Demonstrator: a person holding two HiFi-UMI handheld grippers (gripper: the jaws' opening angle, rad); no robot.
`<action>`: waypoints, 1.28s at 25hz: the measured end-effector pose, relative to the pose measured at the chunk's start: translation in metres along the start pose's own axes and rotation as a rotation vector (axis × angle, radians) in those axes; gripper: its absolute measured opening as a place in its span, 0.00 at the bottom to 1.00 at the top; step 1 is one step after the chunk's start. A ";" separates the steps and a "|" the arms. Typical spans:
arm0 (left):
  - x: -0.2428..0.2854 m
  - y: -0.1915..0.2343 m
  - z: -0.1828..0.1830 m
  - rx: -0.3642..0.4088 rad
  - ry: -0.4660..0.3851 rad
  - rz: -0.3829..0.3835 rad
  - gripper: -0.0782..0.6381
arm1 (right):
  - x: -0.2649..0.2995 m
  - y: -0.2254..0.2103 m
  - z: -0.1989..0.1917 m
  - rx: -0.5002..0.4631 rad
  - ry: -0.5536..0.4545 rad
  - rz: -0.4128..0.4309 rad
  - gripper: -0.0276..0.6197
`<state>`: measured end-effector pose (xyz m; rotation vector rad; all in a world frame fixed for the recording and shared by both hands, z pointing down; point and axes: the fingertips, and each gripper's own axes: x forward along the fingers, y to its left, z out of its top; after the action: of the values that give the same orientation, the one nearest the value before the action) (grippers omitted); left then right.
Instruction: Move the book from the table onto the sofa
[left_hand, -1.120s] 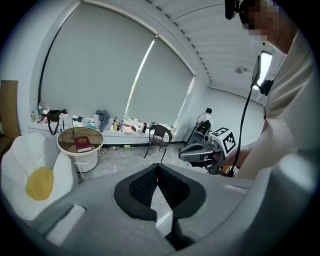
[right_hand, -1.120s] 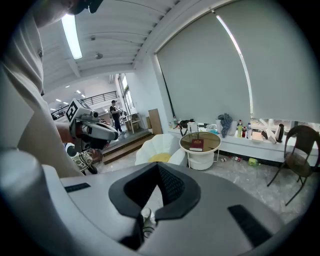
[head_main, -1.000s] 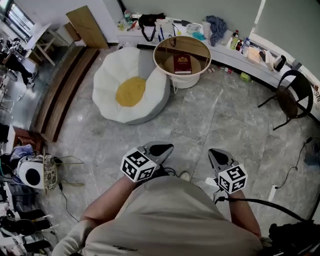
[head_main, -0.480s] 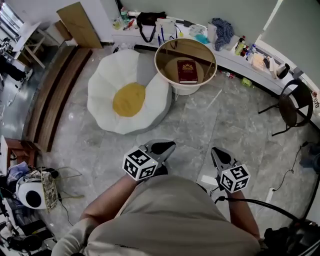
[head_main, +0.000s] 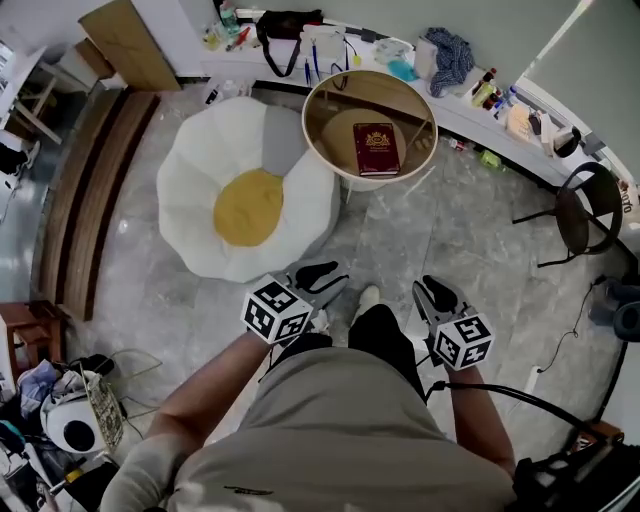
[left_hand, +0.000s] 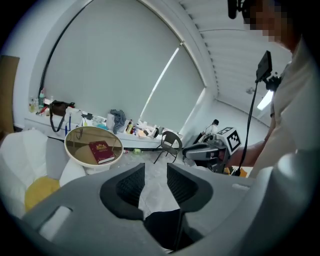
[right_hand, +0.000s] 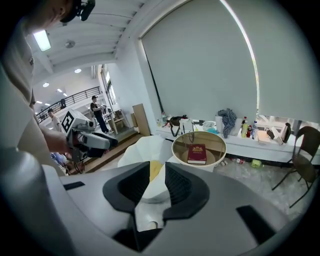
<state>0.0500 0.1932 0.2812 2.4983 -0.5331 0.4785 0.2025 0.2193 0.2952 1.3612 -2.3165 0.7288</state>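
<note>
**Book far ahead, between the two pairs of jaws, long axis running away**

Head view. Puts the book (head_main: 377, 149) well ahead of both tools. Shows it flat and cover up on the round surface (head_main: 322, 108), about midway between the line of the left gripper (head_main: 318, 275) and that of the right gripper (head_main: 436, 293). Lays its long axis almost straight away from the jaws, tipped only a little, gold crest toward the far end. Sets the sofa (head_main: 190, 190) ahead and to the left of the left jaws, close against the surface's base; cannot tell whether touching. Gives neither side a clear lead in reach, the left perhaps by a hair, as a judgement only.

Left gripper view. Shows these jaws a narrow gap apart and holding nothing, with only floor beyond the gap. Places the book (left_hand: 101, 152) far off, ahead and to the left of the jaws, seen at a slant with a pale page edge on the nearer side.

Right gripper view. Shows these jaws likewise a narrow gap apart and empty. Places the book (right_hand: 197, 153) far ahead and slightly right of the jaws, long axis pointing nearly straight away.

Calls, in all likelihood, for closing the distance before any grasp.
</note>
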 end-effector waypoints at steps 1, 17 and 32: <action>0.006 0.009 0.003 -0.023 -0.002 0.004 0.28 | 0.008 -0.010 0.004 0.016 0.007 -0.003 0.20; 0.217 0.236 0.081 -0.322 0.049 0.155 0.38 | 0.274 -0.263 0.066 0.113 0.171 0.162 0.29; 0.396 0.451 -0.004 -0.533 0.155 0.277 0.45 | 0.483 -0.396 -0.039 0.341 0.310 0.204 0.29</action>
<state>0.1815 -0.2626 0.6488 1.8739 -0.8270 0.5453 0.3240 -0.2539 0.6858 1.0503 -2.1660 1.3469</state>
